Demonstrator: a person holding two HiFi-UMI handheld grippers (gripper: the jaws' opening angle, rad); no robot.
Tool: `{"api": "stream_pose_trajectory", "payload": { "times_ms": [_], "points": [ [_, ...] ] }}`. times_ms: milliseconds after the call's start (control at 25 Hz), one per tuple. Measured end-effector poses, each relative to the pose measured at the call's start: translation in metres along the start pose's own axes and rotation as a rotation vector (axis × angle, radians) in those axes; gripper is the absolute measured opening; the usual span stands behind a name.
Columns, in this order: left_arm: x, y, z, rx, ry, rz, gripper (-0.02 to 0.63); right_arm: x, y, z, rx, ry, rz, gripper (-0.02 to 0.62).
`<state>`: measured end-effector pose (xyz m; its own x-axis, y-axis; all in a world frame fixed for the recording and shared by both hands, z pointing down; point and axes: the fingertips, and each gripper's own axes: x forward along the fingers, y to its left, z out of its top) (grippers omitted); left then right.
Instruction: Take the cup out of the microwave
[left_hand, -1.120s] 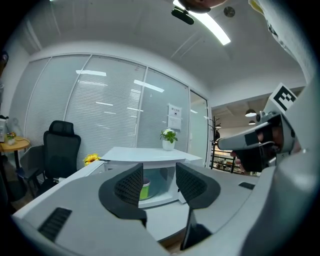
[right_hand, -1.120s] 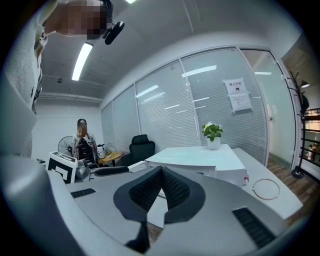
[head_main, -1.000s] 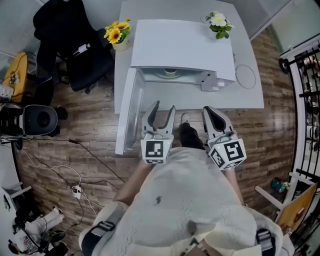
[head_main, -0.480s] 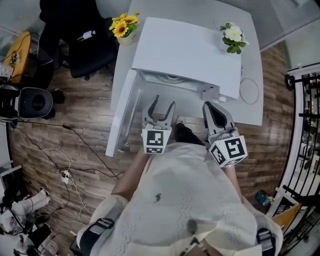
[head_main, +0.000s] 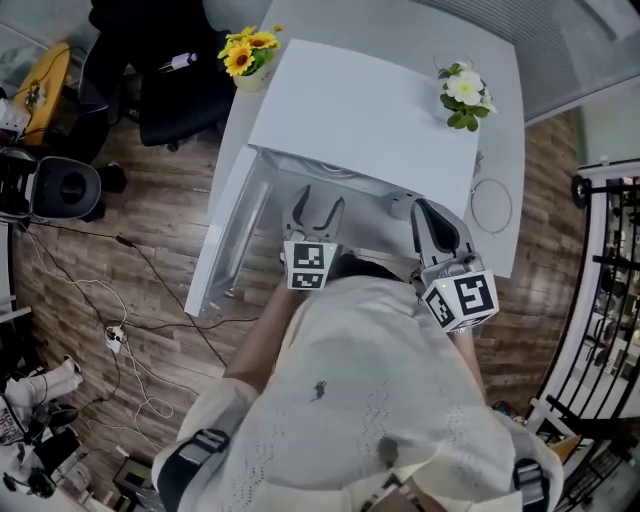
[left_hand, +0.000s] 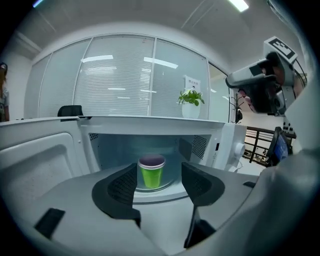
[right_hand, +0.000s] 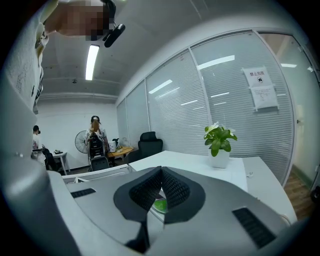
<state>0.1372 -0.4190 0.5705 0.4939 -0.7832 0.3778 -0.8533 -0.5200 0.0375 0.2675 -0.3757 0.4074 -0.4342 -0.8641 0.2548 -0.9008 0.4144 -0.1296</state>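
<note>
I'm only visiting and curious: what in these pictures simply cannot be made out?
- The cup, head view: hidden under the top of the microwave.
- The cup, right gripper view: only a green sliver, likely the cup, shows behind the shut right gripper.
- What is inside the cup, left gripper view: it is seen from the side, so its inside is hidden.
- The notice on the glass wall, right gripper view: print too small.

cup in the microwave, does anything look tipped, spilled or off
Nothing stands out. The green cup stands upright inside the microwave, with no spill visible around it, and the door hangs open at the left.
</note>
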Motion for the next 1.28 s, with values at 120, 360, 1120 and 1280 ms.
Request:
{"api": "stream_pose_trajectory", "payload": {
  "times_ms": [120,360,1120,1280],
  "points": [
    [0.018,-0.001,-0.009,0.006,0.024,0.032,0.287,0.000,-0.021,0.004,-0.007,-0.007,0.004,0.009],
    [0.051,0.000,-0.032,-0.026,0.087,0.083,0.298,0.003,-0.043,0.002,-0.017,0.000,0.034,0.009],
    [0.110,0.015,-0.039,-0.061,0.109,0.195,0.321,-0.009,-0.068,-0.018,0.001,0.039,0.023,0.009],
    [0.113,0.018,-0.038,-0.055,0.102,0.211,0.321,-0.009,-0.072,-0.019,-0.002,0.040,0.017,0.009]
  ]
}}
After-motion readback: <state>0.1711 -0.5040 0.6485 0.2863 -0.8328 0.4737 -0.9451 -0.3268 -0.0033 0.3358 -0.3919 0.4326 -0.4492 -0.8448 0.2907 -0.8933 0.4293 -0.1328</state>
